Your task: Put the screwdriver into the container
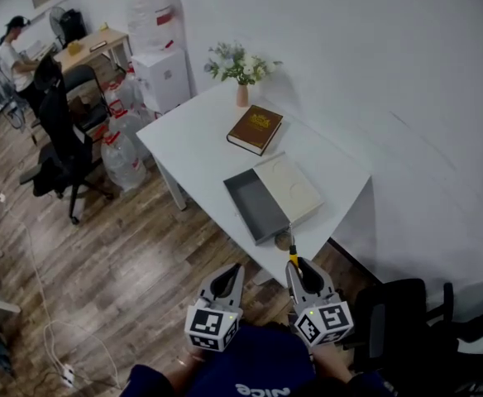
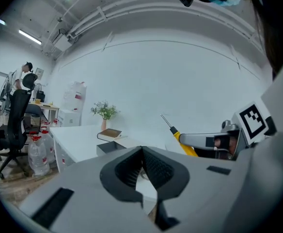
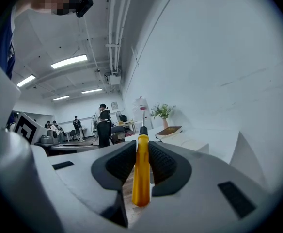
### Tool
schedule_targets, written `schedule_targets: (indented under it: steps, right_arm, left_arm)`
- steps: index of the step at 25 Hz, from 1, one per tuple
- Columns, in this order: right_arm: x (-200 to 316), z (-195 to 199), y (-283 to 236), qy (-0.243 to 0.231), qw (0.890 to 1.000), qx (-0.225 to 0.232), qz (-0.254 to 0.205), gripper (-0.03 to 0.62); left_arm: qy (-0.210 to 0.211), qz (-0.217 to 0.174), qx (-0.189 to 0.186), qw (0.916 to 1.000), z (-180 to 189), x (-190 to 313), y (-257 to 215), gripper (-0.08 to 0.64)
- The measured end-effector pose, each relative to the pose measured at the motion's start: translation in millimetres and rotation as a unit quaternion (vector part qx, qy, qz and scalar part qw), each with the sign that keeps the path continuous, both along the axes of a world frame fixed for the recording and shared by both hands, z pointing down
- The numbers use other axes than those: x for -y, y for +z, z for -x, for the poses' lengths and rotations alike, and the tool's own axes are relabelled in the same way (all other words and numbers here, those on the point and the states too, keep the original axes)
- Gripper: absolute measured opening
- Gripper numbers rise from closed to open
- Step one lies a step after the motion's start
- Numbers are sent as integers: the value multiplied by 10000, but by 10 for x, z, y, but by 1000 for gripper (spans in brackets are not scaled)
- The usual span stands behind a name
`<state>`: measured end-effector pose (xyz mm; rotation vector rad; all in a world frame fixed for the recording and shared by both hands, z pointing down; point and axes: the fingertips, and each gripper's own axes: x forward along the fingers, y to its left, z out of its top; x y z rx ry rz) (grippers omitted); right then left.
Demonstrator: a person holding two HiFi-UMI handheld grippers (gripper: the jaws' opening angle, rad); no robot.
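Right tool (image 3: pixel 142 154) clamps the yellow-handled screwdriver (image 3: pixel 141 178) between its jaws, shaft pointing forward. Left tool (image 2: pixel 142 152) is closed on nothing, short of the white table (image 1: pixel 188 143) bearing the open grey rectangular container (image 1: pixel 256 205).

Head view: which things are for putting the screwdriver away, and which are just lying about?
For the job:
- yellow screwdriver, gripped in the right tongs
- open grey container on the white table

Just lying about:
- brown book
- vase of flowers
- water bottles
- black office chair
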<state>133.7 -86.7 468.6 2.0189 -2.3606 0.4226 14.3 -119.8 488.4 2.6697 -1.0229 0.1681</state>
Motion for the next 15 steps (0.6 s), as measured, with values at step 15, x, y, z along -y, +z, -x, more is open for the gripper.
schedule_targets:
  steps: [15]
  right_arm:
    - [799, -43, -113, -206, 9994, -265, 95, 95]
  left_arm:
    - [-440, -56, 79, 9990, 242, 581, -59, 17]
